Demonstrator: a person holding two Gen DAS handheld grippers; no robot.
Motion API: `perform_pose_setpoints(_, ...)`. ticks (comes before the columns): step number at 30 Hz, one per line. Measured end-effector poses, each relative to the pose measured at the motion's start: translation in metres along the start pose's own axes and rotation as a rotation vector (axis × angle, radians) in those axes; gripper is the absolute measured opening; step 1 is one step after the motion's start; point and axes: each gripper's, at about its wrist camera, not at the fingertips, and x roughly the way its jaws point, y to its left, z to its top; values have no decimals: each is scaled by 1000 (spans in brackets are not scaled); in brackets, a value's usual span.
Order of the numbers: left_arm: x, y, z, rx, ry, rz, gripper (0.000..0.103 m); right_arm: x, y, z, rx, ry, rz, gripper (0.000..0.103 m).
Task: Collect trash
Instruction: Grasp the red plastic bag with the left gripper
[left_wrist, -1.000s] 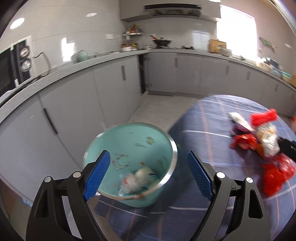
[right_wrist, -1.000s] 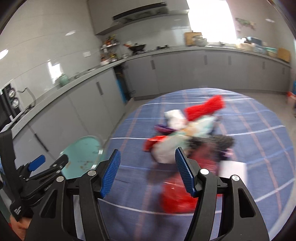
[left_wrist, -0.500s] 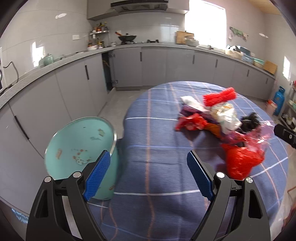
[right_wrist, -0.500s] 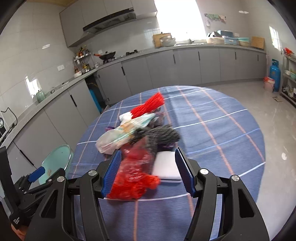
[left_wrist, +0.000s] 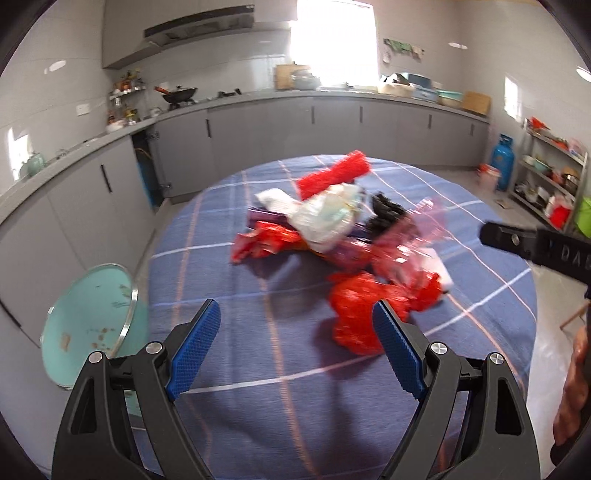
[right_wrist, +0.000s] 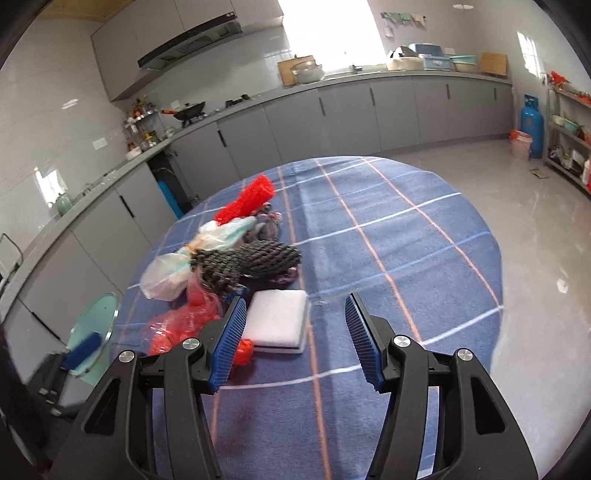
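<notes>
Red bag beside spread left tongs, right tongs closing empty.

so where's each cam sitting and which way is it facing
Left wrist: on the left gripper, looking down across the table at the trash pile, bin at left; its open fingers, the right gripper's tip and a hand show.
Right wrist: on the right gripper, jaws closing on nothing, facing the white pad; the left gripper's blue pad shows.
Shared: pile, bin, table.
</notes>
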Motion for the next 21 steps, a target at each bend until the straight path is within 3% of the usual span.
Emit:
perform_pose_setpoints(6, 16, -18, 2, -12, 34, -104, 76, 1, 4, 7, -12, -15, 8, 57)
perform_pose_setpoints(11, 29, -29, 8, -8, 47, -140, 72, 1, -14, 7, 24, -10, -18, 57)
perform_pose_setpoints(13, 38, -32, 9, -30, 66, -180, 64, 0, -19, 7, 37, -8, -21, 57)
perform_pose_setpoints(18, 48, -37, 7, -26, 86, -227, 27, -2, -21, 9, 38, -18, -28, 57)
perform_pose_setpoints(21, 42, -29, 6, -35, 73, -251, 18, -1, -20, 8, 40, -17, -21, 57)
